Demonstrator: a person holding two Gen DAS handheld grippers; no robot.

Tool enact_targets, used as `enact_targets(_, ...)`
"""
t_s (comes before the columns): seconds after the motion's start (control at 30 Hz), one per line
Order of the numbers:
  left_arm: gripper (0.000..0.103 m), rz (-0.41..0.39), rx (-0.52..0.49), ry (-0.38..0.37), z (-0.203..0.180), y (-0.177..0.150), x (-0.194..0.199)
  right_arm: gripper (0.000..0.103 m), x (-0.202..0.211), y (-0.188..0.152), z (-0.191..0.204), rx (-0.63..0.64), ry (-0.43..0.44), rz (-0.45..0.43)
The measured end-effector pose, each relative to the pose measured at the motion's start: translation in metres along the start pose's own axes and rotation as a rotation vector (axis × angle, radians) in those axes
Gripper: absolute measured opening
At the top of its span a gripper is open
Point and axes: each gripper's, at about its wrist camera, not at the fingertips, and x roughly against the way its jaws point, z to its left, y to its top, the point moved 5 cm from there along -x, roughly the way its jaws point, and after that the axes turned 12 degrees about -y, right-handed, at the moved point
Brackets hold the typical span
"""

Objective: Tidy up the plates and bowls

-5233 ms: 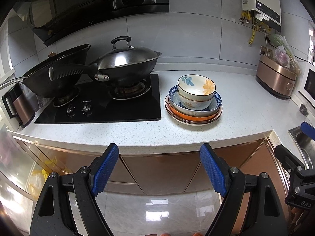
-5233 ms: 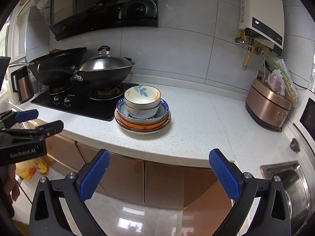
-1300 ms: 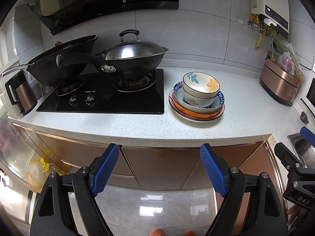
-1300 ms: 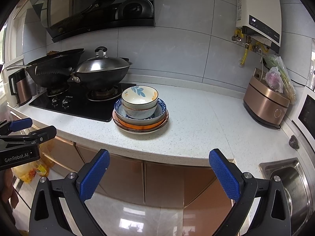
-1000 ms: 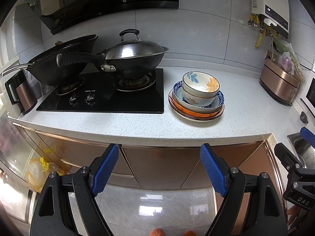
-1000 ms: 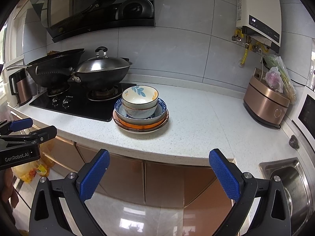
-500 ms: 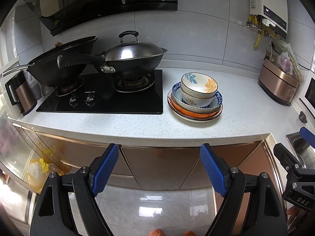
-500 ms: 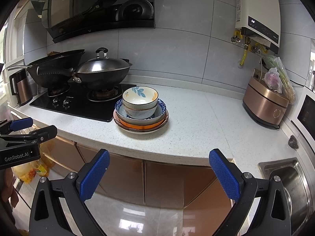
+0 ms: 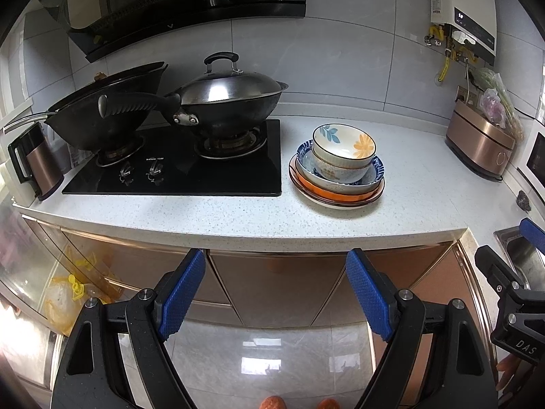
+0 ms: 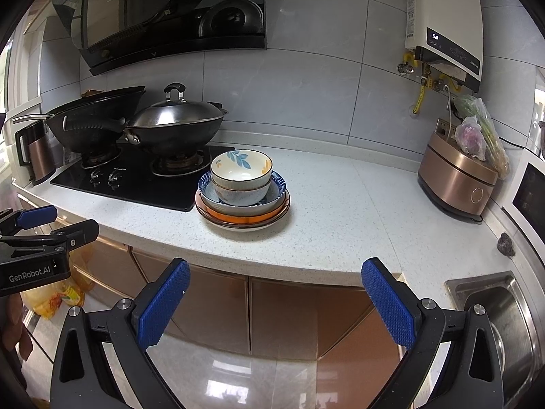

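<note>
A stack of dishes stands on the white counter just right of the stove. On top is a white bowl with blue leaves and an orange flower, also in the right wrist view. Under it sit a second bowl, a blue-patterned bowl and orange plates. My left gripper is open and empty, held off the counter's front edge above the floor. My right gripper is open and empty, also in front of the counter, right of the left one.
A black gas stove carries a lidded wok and a second wok. A copper kettle stands far left, a copper appliance far right, a steel sink at the right corner. Cabinet doors are below.
Both grippers have drifted only slightly; the view has shifted a little. The dish stack has not moved and both grippers stay open.
</note>
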Motion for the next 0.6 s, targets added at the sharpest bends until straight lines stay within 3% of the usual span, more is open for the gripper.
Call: enact_targets(0.6, 0.08, -0.09, -0.01, 0.045, 0.009, 0.013, 0.019, 0.103, 0.011, 0.006, -0.002, -0.015, -0.005, -0.035)
